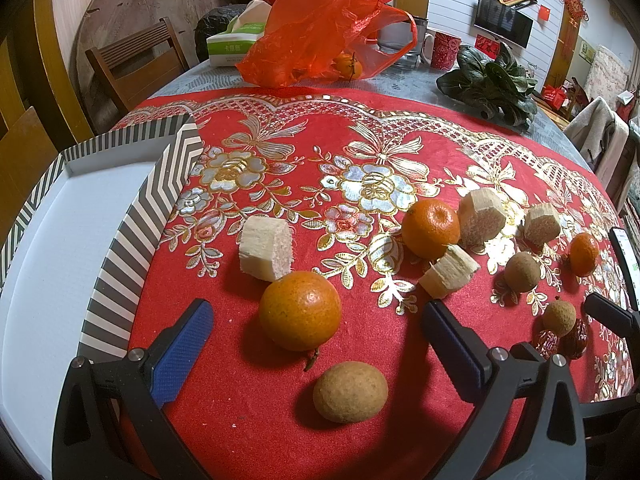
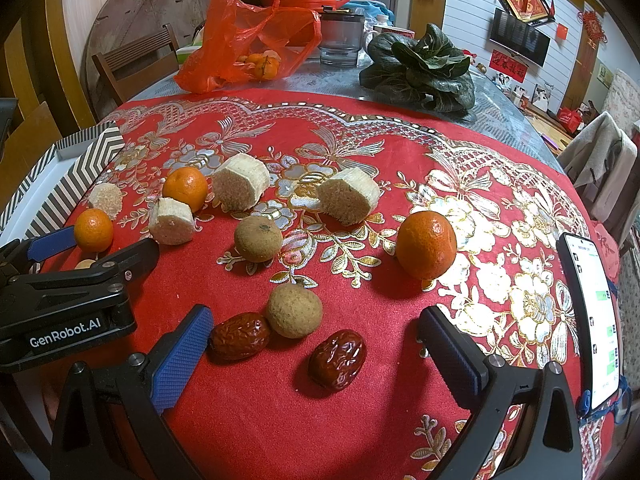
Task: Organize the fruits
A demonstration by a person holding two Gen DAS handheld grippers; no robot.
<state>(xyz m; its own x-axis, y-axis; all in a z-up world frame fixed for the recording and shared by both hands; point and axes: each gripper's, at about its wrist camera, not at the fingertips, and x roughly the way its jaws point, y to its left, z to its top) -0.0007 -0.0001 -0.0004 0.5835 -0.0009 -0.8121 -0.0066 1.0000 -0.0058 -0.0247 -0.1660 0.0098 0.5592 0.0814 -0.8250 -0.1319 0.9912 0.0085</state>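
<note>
My left gripper is open with a tangerine between its fingers and a brown longan just in front of the camera. A striped white tray lies to its left. Sugarcane pieces and another tangerine lie beyond. My right gripper is open around two red dates and a longan. A tangerine, a second longan and sugarcane pieces lie ahead. The left gripper shows at the left of the right wrist view.
A red plastic bag with tangerines, a tissue box, cups and a leafy vegetable stand at the table's far side. A phone lies at the right. Wooden chairs stand behind the table at the left.
</note>
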